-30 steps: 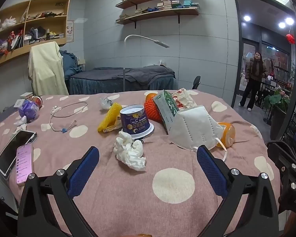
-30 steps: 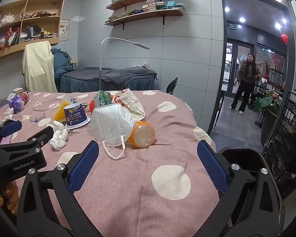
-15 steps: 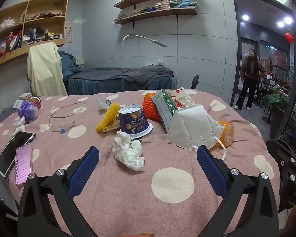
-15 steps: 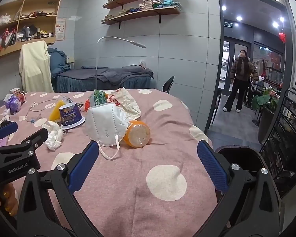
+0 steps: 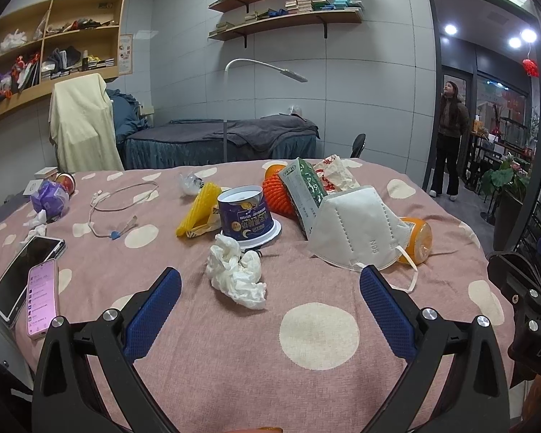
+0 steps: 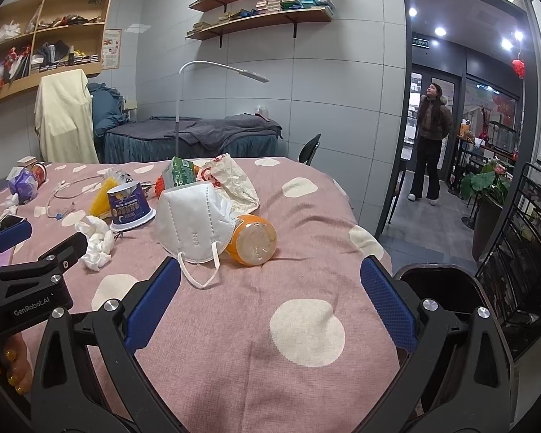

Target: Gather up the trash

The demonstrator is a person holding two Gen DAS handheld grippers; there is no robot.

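Pink polka-dot cloth (image 5: 234, 361) covers the table; both grippers hover over its near edge. Left gripper (image 5: 270, 290): jaws wide, holding nothing, touching nothing. Right gripper (image 6: 270, 278): same, jaws wide, nothing between the pads. Left gripper's body reads "GenRobot.AI" in the right view.

Tissue (image 5: 236, 274), crumpled, lies just ahead of the left gripper, between its fingers' lines. Mask (image 5: 357, 231), marked "N95", sits right of it, strap trailing toward the near edge; it leans on an orange bottle (image 6: 252, 240) lying on its side. Behind the tissue: blue cup (image 5: 247, 216) upside down, print unreadable; yellow wrapper (image 5: 198, 209); green packet (image 5: 304, 191); orange net (image 5: 281, 195).

Two phones (image 5: 27, 285) at the left edge. Black bin (image 6: 440, 285) stands beyond the table's right edge, next to the right gripper. Bare cloth lies ahead of both grippers.
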